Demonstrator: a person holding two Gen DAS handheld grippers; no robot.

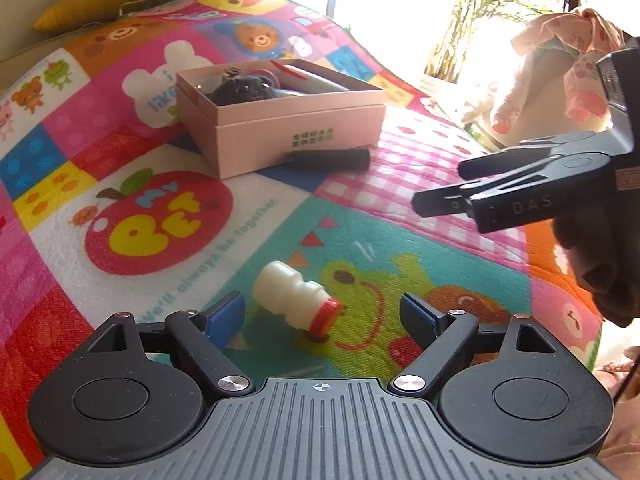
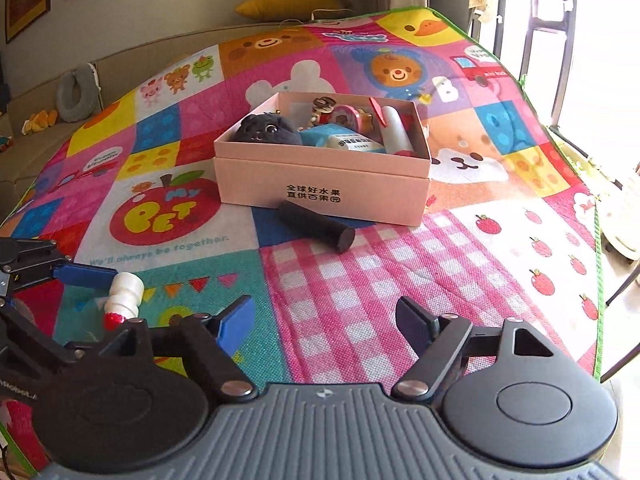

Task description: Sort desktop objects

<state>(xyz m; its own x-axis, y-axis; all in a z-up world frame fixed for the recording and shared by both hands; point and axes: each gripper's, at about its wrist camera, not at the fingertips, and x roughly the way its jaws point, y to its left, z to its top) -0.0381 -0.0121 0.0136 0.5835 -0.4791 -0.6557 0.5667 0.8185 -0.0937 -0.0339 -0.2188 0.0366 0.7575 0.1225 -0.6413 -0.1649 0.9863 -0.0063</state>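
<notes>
A small white bottle (image 1: 294, 298) with a red cap lies on its side on the colourful play mat (image 1: 160, 160). My left gripper (image 1: 320, 312) is open and straddles it, blue pads apart from it on both sides. The right wrist view shows the same bottle (image 2: 125, 295) at lower left, beside a blue left finger pad (image 2: 86, 274). My right gripper (image 2: 324, 320) is open over the pink check patch with nothing between its fingers; it also shows in the left wrist view as the right gripper (image 1: 440, 186). A black cylinder (image 2: 316, 226) lies against the pink box (image 2: 320, 184).
The open pink box (image 1: 296, 136) holds a black plush (image 2: 266, 130), a white tube (image 2: 394, 128) and several small items. The mat's green edge (image 2: 596, 240) runs down the right side. A yellow cushion (image 2: 288, 2) and a grey neck pillow (image 2: 78, 94) lie beyond the mat.
</notes>
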